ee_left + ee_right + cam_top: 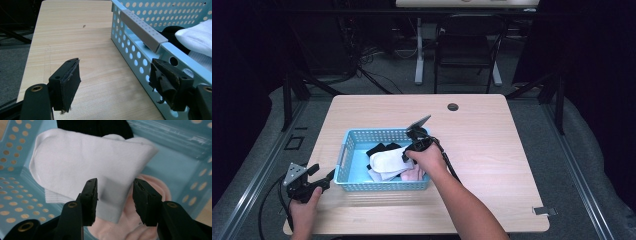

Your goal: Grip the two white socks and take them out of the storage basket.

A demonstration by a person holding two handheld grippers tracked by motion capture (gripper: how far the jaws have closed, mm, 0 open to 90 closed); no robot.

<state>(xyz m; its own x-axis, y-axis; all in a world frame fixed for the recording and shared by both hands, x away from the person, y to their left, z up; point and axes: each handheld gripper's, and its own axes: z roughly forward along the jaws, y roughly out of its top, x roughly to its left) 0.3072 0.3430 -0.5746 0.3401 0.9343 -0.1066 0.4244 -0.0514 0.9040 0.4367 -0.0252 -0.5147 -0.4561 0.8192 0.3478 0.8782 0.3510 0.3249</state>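
Observation:
A light blue perforated basket (pixel 382 186) sits on the wooden table and holds several socks. A white sock (pixel 387 159) lies on top, over a black sock (pixel 379 148) and a pink sock (pixel 414 174). My right gripper (pixel 408 156) reaches down into the basket. In the right gripper view its jaws stand apart (pixel 115 197) astride the white sock's (pixel 82 157) near edge, and the pads are not pressing it. The pink sock (pixel 155 187) lies underneath. My left gripper (pixel 329 177) is open just outside the basket's left wall (pixel 130 47), with nothing between its jaws (pixel 117 82).
The basket's left rim carries a grey handle bar (pixel 142 27). A round cable hole (pixel 453 107) marks the table's far side. Bare wood (pixel 492 150) stretches right of the basket. A chair (pixel 464 45) and a desk leg stand beyond the table.

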